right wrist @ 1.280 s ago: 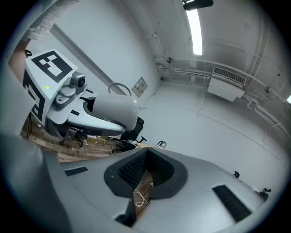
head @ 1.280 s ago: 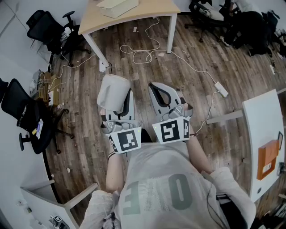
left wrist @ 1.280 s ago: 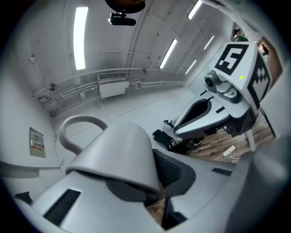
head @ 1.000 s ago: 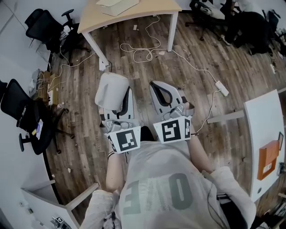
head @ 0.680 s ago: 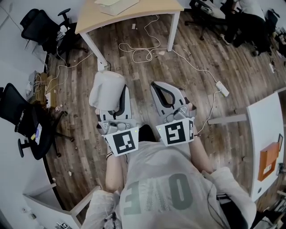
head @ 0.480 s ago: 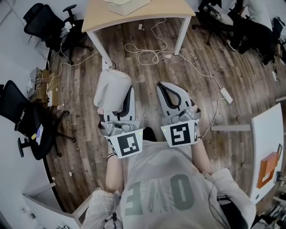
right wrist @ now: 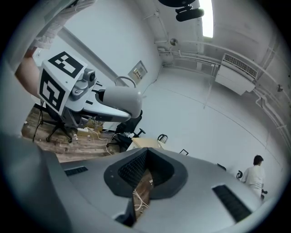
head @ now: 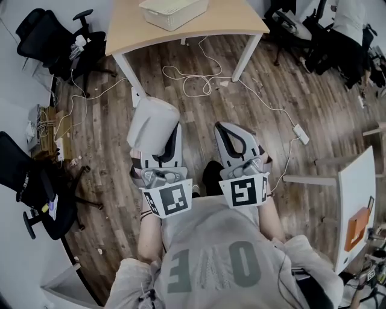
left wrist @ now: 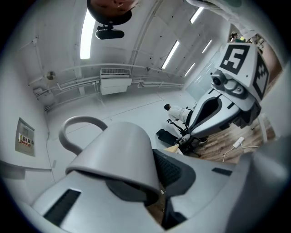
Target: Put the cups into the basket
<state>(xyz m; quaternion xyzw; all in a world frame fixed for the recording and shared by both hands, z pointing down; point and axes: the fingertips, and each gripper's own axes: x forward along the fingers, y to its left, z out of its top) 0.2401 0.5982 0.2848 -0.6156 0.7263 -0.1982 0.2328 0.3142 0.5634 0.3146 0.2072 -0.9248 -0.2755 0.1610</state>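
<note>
Our left gripper (left wrist: 154, 182) holds the grey cup (head: 152, 122) left of centre in the head view, above the wooden floor (head: 199, 108). Its jaws pinch the cup's wall, with one jaw seemingly inside the mouth. We judge that this wall-only grip could let the cup swing or slip off if we tilt or jolt it on the way up. The basket (head: 175, 11) sits well apart, on the desk (head: 229, 18) at the top of the frame, so we could also knock the cup's base on the basket's rim. Our right gripper (head: 231, 134), right of centre, has its jaws drawn together on nothing and cannot catch a drop.

The cup's long axis runs roughly along the jaws. Its base points to the upper left of the frame, its mouth points back at the gripper, and the handle (left wrist: 75, 125) sticks out sideways.
</note>
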